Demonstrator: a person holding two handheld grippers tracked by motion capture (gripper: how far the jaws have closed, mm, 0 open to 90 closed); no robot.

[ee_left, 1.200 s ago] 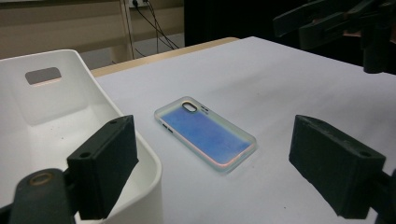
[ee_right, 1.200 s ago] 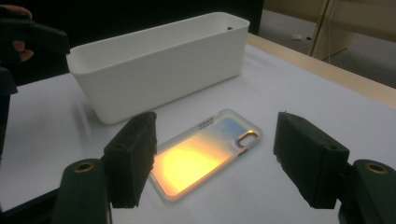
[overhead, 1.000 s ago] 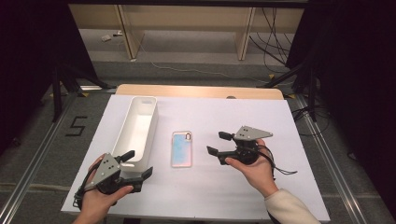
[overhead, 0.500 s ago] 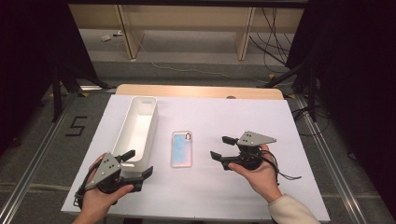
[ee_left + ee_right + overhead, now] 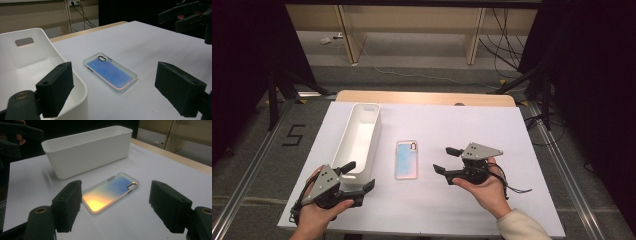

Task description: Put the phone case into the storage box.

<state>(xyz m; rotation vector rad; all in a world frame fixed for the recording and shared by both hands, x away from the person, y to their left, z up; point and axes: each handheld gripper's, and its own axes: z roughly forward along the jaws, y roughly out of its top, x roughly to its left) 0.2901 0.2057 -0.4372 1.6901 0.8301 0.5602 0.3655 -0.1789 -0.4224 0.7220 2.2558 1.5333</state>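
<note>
With our right claw (image 5: 447, 160) spread wide and empty, the phone case (image 5: 406, 159) flat just ahead, we should straddle its long edges squarely before pinching.

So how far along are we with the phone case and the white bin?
Nothing looks done yet: the phone case lies flat on the white table, beside the white bin and apart from it. In hand: the right gripper sits open, facing the case without touching it; the left gripper is open by the bin's near end. Left, judging by the layout: gripping the case and probably placing it in the bin, which looks empty.
</note>
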